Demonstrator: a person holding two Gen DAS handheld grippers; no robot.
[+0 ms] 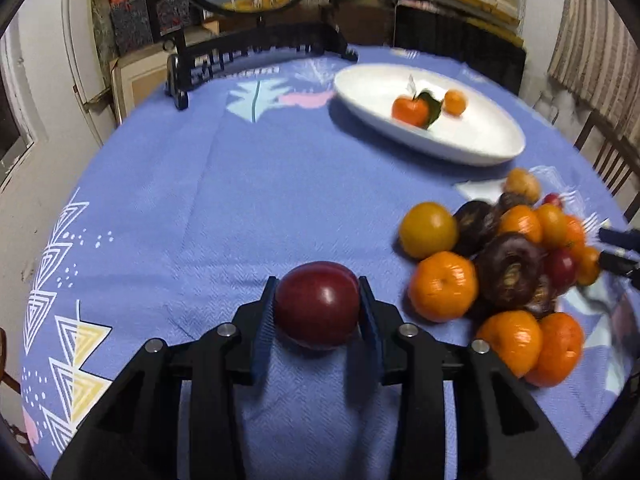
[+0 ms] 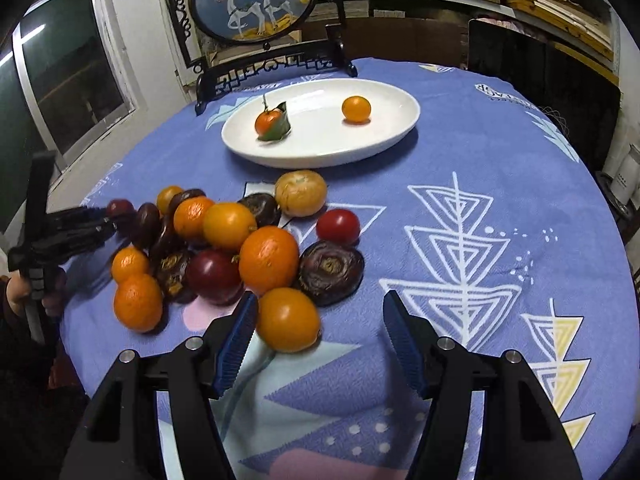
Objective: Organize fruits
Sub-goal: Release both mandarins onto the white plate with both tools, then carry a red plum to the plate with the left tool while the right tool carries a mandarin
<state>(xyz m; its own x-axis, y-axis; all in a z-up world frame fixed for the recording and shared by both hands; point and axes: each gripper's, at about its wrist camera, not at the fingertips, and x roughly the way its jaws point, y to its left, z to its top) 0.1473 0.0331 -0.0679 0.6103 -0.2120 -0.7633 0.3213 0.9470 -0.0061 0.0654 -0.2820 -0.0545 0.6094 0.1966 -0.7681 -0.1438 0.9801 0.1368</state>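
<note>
My left gripper (image 1: pixel 318 294) is shut on a dark red plum (image 1: pixel 317 305), just above the blue tablecloth, left of the fruit pile (image 1: pixel 504 264). It also shows in the right wrist view (image 2: pixel 108 220) at the pile's left edge. My right gripper (image 2: pixel 318 316) is open and empty; an orange fruit (image 2: pixel 288 319) lies on the cloth just inside its left finger. The pile (image 2: pixel 224 248) holds oranges, plums and dark brown fruits. A white oval plate (image 2: pixel 384 136) farther back holds a leafy tangerine (image 2: pixel 269 123) and a small orange (image 2: pixel 356 109); it also shows in the left wrist view (image 1: pixel 480 148).
An ornamental round screen on a black stand (image 2: pixel 256 4) stands at the table's far edge behind the plate. A red fruit (image 2: pixel 338 226) and a tan fruit (image 2: pixel 301 193) lie at the pile's right. A chair (image 1: pixel 608 160) stands beside the table.
</note>
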